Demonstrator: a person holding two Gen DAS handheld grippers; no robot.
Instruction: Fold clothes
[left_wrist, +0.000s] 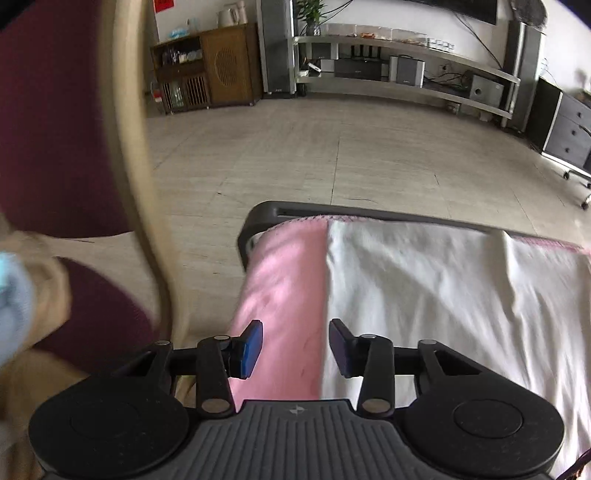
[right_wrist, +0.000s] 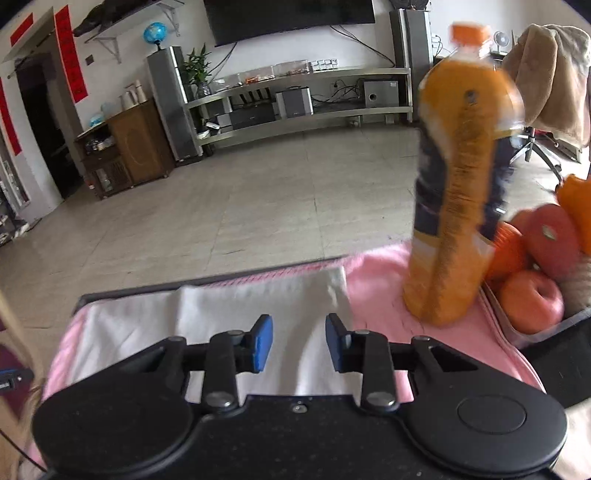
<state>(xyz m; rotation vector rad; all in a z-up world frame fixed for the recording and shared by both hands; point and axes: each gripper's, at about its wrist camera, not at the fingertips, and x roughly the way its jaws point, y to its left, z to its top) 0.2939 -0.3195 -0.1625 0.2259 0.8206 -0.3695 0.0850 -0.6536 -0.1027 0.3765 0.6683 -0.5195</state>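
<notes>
Both tools (left_wrist: 295, 345) (right_wrist: 299, 341) hover, angled down (jaws parted), over white garment (left_wrist: 443, 288).

left gripper (left_wrist: 295, 347): black plastic two-finger tool; ribbed grey housing with a small pale diamond mark at its middle; round black discs either side of that mark.
left fingers: blue rubber pads (left_wrist: 254, 347) on black linkage arms; silver rivets at the pivots.
right gripper (right_wrist: 299, 341): smooth black housing; one small silver screw at centre; round discs flanking that screw.
right fingers: blue pads (right_wrist: 263, 341); silver rivets.
</notes>
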